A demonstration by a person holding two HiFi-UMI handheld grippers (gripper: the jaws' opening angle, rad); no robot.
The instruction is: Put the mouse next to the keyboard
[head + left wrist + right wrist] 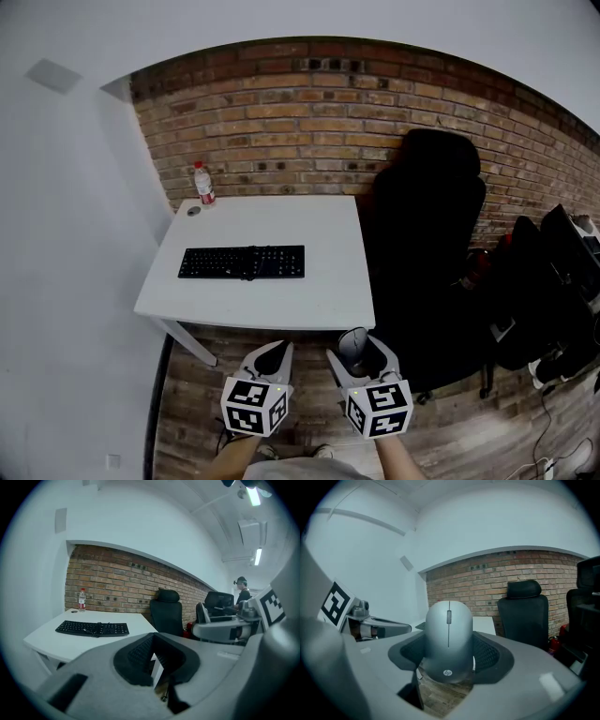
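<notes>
Newbie: Grippers first, what are they doing right now?

Regular: Right gripper point(362, 354) is clamping a grey HP mouse point(448, 641). Both pads are pressing on its sides, with the wheel end pointing away toward the desk. Left gripper point(281, 349) is carrying nothing, and its jaws are meeting at the tips.

Newbie: So where's the mouse sitting relative to the desk?

Regular: It isn't sitting anywhere, it's hanging in the jaws over the wood floor point(309, 417), just short of the white table point(328, 277) and its near edge. Both grippers are hovering side by side and tilting slightly down.

Newbie: And the keyboard?

Regular: Black keyboard point(242, 262) is lying left of centre on the table, well apart from the mouse, with its cable bunching on top. A water bottle point(203, 184) is standing at the back left corner by the brick wall point(309, 122), and a black office chair point(427, 216) is sitting just right of the table.
</notes>
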